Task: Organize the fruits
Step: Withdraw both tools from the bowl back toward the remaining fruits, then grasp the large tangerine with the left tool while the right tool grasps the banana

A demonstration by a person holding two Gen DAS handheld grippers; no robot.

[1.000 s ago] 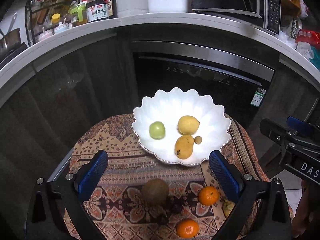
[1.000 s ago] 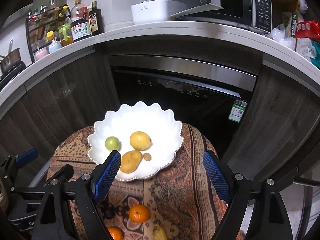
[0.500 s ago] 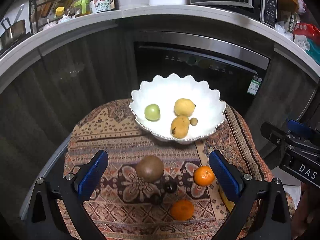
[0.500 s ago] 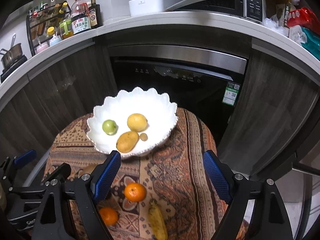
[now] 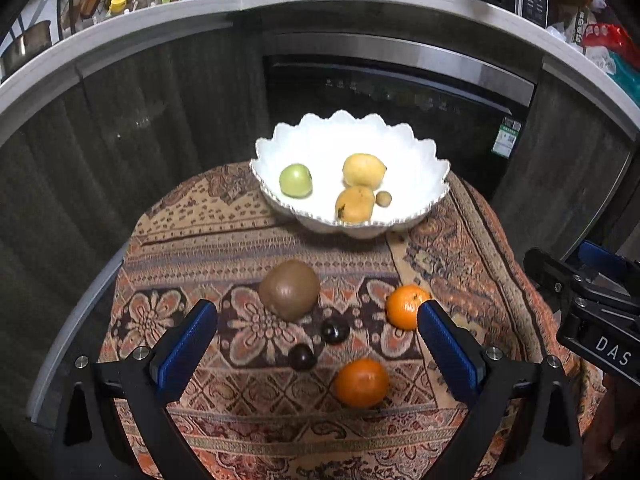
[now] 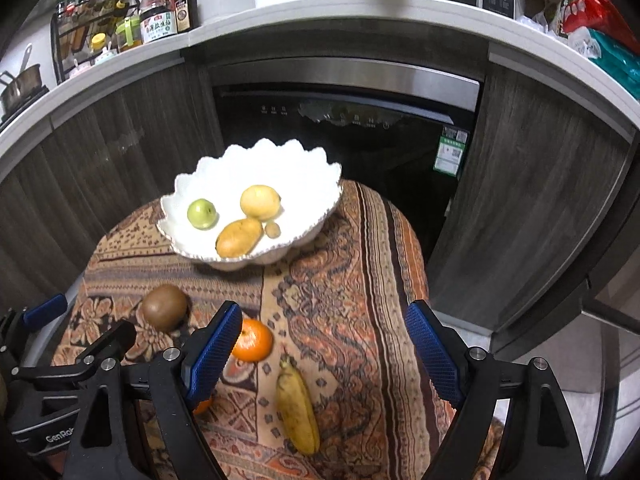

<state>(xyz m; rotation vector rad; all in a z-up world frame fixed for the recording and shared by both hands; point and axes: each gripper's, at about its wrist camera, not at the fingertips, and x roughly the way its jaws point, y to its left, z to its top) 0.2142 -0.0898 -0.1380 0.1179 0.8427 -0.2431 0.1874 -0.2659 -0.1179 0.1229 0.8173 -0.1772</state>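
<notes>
- Dim kitchen: dark cabinets, a built-in oven [image 6: 344, 120] and a pale worktop with bottles across the upper frame; below, a small round bench [image 5: 80, 308] under a patterned cloth [image 5: 224, 232].
- White scalloped bowl [image 5: 400, 148] at mid-frame, far side of the bench, holding a green fruit [image 5: 296, 181], a lemon [image 5: 363, 170], a yellow-orange fruit [image 5: 354, 204] and a small brown one [image 5: 383, 199].
- Loose on the cloth, nearer the cameras: kiwi [image 5: 289, 290], two dark round fruits [image 5: 335, 330], two oranges [image 5: 404, 306] [image 5: 361, 382]; banana [image 6: 298, 408] in the lower centre of the right view.
- Left gripper [image 5: 316, 354] low over the loose fruit, fingers [image 5: 188, 352] spread wide, holding nothing, touching nothing.
- Right gripper [image 6: 324, 356] likewise spread and empty, above the banana and beside the farther orange.
- Risks, as judgement: round fruit likely to roll off the cloth edge if nudged by a finger; dark fruits small and close together, easy to squash or knock apart; banana soft, bruised by a hard pinch; bowl near the bench edge, prone to tip under a heavy drop.
- Against one second ago: both cameras pulled back and higher, bowl smaller and farther up the frame, more loose fruit in view, banana now fully seen; fruit unmoved, fingers just as wide.
</notes>
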